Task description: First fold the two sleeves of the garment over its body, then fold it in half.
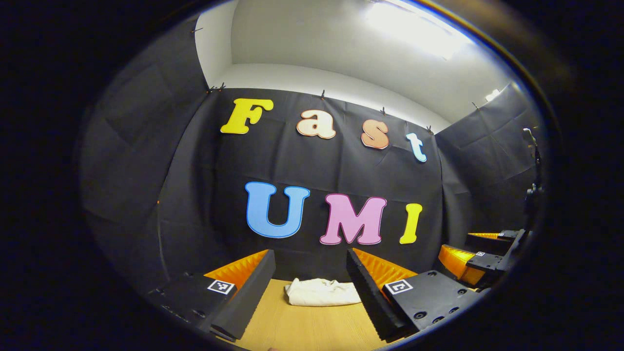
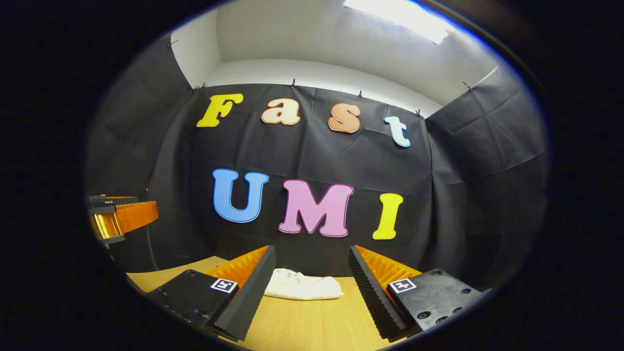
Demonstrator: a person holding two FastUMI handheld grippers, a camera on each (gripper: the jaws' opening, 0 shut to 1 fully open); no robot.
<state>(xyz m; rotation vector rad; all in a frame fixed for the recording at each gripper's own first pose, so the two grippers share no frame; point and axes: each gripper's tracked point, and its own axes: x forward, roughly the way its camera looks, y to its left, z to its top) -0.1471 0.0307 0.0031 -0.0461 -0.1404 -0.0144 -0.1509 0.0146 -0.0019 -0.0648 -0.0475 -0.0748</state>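
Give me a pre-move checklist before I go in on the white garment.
1. Left gripper open, holding nothing: ok.
2. Right gripper open, holding nothing: ok.
3. Garment on the wooden table, ahead of both grippers: ok.
4. Garment spread flat for sleeve folds: not ok, it lies bunched.
5. Sleeves identifiable: cannot tell.
6. Grippers apart from each other: ok, the right gripper sits off to the side in the left gripper view.

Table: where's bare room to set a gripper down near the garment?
Bare wood lies on the table in front of the white garment, between the open fingers of the right gripper. The left gripper view shows the same strip before the garment. Farther back, the garment lies close to the booth wall.
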